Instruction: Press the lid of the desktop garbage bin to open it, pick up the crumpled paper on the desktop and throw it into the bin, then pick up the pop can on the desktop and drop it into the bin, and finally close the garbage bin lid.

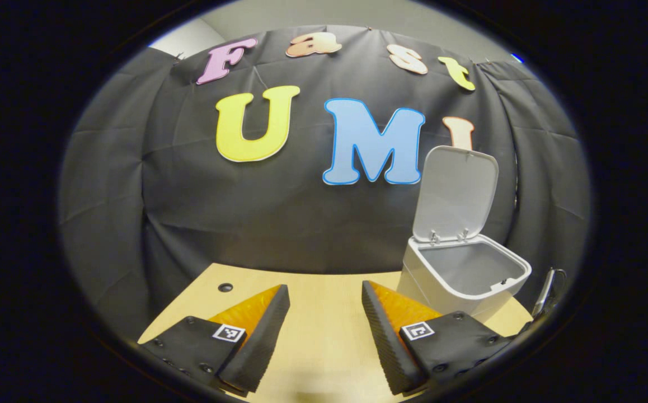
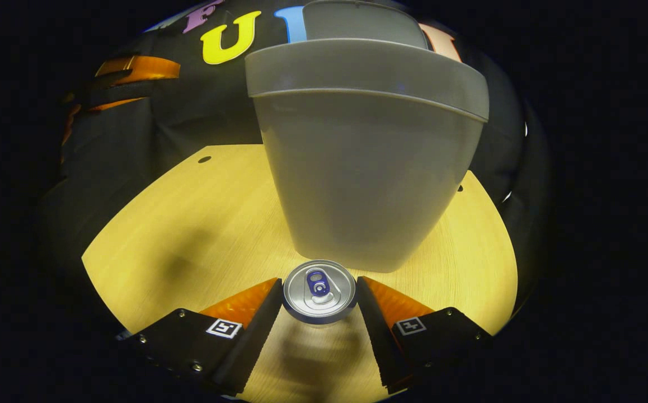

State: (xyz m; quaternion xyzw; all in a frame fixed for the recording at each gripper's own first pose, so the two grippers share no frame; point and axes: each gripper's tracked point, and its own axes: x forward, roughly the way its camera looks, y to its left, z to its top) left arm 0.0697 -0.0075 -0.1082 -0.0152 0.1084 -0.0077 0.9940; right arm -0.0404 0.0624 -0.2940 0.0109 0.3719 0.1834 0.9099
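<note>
grey bin upright, lid up; silver can upright just before it

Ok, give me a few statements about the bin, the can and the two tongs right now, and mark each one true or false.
1. The bin's lid stands open. True.
2. The pop can sits between the fingers of the right tongs. True.
3. The pop can lies on its side. False: its top with the pull tab faces the camera, so it points along the fingers.
4. The left tongs hold crumpled paper. False: the fingers are spread with bare wooden table between them.
5. In the left gripper view the bin stands on the table to the right. True.
</note>
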